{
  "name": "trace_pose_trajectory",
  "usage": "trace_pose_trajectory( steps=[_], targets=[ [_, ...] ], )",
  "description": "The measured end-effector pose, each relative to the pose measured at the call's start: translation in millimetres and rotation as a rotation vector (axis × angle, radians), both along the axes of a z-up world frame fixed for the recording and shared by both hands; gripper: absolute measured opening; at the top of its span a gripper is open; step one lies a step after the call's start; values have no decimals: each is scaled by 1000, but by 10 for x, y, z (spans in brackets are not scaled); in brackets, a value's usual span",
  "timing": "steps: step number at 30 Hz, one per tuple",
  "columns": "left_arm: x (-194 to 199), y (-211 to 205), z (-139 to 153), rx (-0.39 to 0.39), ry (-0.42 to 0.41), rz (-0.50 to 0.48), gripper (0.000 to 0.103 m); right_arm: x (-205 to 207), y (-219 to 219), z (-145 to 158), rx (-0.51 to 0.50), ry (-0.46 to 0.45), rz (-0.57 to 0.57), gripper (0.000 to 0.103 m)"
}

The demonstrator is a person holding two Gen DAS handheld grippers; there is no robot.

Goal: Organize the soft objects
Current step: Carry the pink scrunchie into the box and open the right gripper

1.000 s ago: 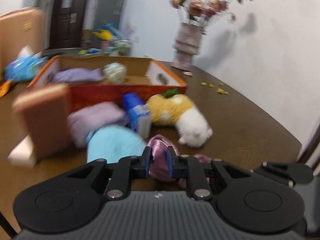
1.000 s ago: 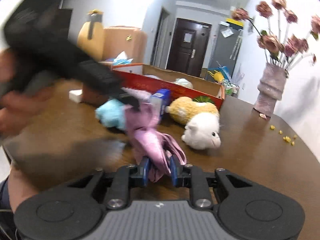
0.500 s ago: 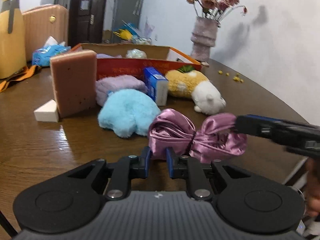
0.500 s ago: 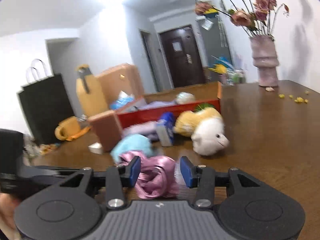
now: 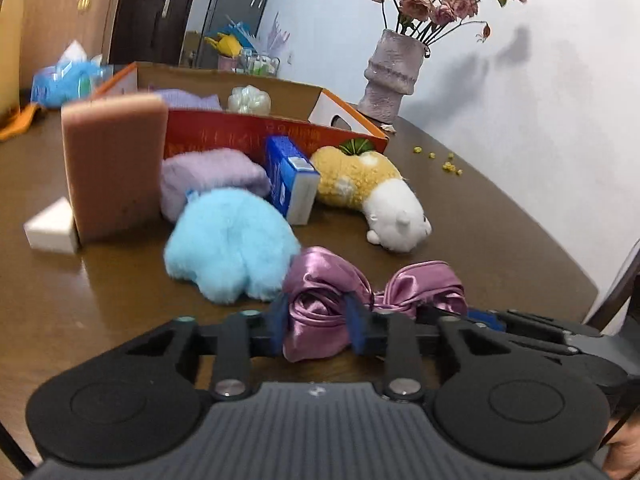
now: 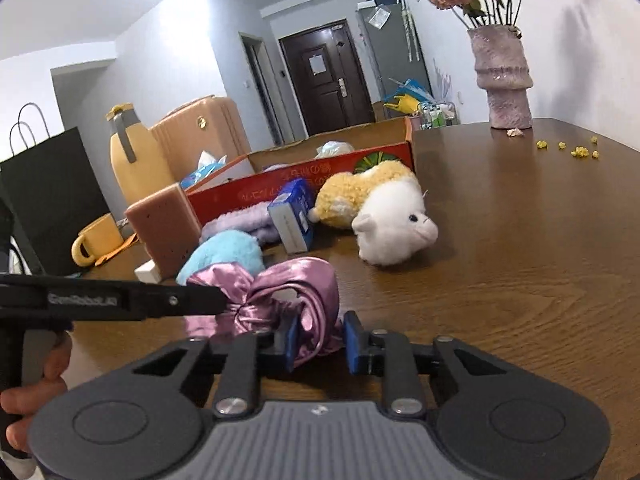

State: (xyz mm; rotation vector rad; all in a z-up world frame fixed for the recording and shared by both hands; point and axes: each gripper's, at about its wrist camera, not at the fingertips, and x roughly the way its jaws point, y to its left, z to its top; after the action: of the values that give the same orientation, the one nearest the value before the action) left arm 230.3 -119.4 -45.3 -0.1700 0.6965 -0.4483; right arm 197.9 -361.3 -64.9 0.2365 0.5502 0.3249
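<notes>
A purple satin bow (image 5: 320, 276) lies low over the brown table (image 5: 500, 220), stretched between both grippers. My left gripper (image 5: 318, 320) has the bow's left lobe between its blue pads. Its jaws are opening, and the fabric still fills the gap. From the right, my right gripper (image 5: 480, 316) reaches the other lobe. In the right wrist view my right gripper (image 6: 320, 340) is closing on that lobe of the bow (image 6: 296, 280), with satin bunched between the pads. My left gripper (image 6: 222, 300) comes in from the left, pinching the bow's far end.
Behind the bow lie a blue fluffy plush (image 5: 232, 244), a lilac plush (image 5: 212, 172), a blue box (image 5: 292, 180) and a yellow-and-white plush animal (image 5: 376, 188). A brown sponge block (image 5: 114, 164) stands left. The red cardboard box (image 5: 256, 136) and a vase (image 5: 390, 72) are farther back.
The right jaws, wide around the bow half a second ago, have closed in on its lobe. The left jaws stand slightly wider. The bow has sunk closer to the table.
</notes>
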Motion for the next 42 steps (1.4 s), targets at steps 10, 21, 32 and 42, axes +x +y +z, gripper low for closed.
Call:
trace_pose_trajectory(
  steps=[10, 21, 32, 42],
  targets=[
    [-126, 93, 269, -35, -67, -46, 14, -84, -38, 305, 58, -46, 5, 9],
    [2274, -348, 1336, -80, 54, -71, 14, 2050, -182, 1539, -133, -148, -58, 9],
    [4020, -573, 482, 107, 227, 121, 24, 4192, 102, 846, -259, 204, -45, 8],
    [3811, -572, 948, 226, 112, 61, 60, 3984, 61, 1095, -293, 183, -89, 48]
  ],
)
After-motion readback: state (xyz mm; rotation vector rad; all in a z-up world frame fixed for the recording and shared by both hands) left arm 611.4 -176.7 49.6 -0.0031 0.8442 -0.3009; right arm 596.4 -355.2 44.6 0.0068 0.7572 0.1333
